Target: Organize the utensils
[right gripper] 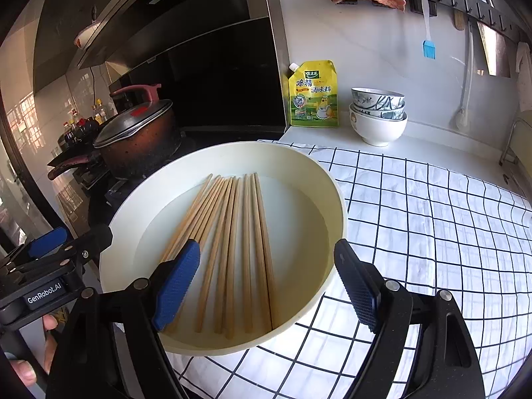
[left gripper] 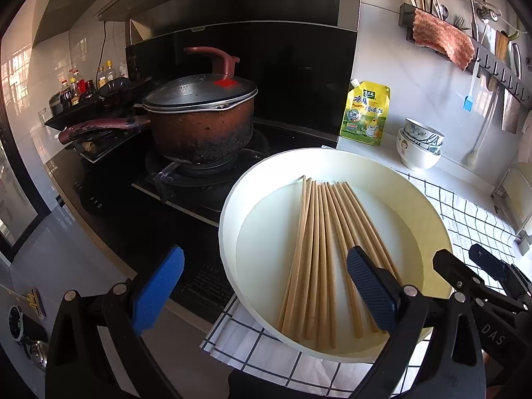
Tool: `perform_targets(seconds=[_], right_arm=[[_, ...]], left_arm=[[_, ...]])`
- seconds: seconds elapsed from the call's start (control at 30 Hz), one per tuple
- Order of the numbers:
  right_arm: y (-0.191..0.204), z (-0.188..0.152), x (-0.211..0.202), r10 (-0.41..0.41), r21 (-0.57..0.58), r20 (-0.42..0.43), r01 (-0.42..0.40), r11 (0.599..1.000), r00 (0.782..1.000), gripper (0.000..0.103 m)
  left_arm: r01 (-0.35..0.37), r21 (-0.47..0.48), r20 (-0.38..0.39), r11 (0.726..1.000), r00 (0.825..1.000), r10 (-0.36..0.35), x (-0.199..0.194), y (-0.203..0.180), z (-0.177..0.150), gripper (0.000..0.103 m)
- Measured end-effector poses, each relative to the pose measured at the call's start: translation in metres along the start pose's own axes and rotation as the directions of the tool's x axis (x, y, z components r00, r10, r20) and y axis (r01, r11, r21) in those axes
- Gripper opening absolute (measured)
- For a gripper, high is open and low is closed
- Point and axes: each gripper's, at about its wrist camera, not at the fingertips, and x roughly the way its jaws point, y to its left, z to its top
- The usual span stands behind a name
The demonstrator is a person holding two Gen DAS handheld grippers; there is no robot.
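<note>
1. My left gripper [left gripper: 266,289] hangs over the near-left rim of the white basin [left gripper: 229,219], jaws spread wide with nothing between the pads; one blue pad is outside the rim, the other over the chopsticks.
2. My right gripper [right gripper: 276,282] is above the near part of the same basin, jaws released and apart, gripping nothing. Its left pad hovers over the near ends of the chopsticks, and its right pad is out past the basin's right rim.
3. The wooden chopsticks [right gripper: 232,242] lie loose and flat on the basin floor, fanned slightly, their tips pointing away from me. I cannot count them surely, since my own pads cover some near ends.
4. The basin sits on a white cloth with a black grid [right gripper: 432,226], which covers the counter to its right.
5. Left of the basin is the black stove, with a scorched brown pot [left gripper: 202,129] under a metal lid.
6. Against the back wall stand a yellow seasoning pouch [right gripper: 314,96] and, just beside it, stacked bowls [right gripper: 378,116].
7. A rail on the wall carries an orange rag [left gripper: 442,36], a blue brush [right gripper: 429,48] and hanging utensils.
</note>
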Motion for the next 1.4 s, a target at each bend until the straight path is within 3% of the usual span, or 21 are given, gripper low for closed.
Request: perform_targets(seconds=[1.4], right_arm=[[0.001, -0.005, -0.016, -0.042, -0.026, 0.032, 0.043, 0.999, 0.999, 0.079]], left_arm=[[-0.001, 0.025, 0.015, 1.000, 1.000, 0.000, -0.016, -0.007, -0.002, 0.097]])
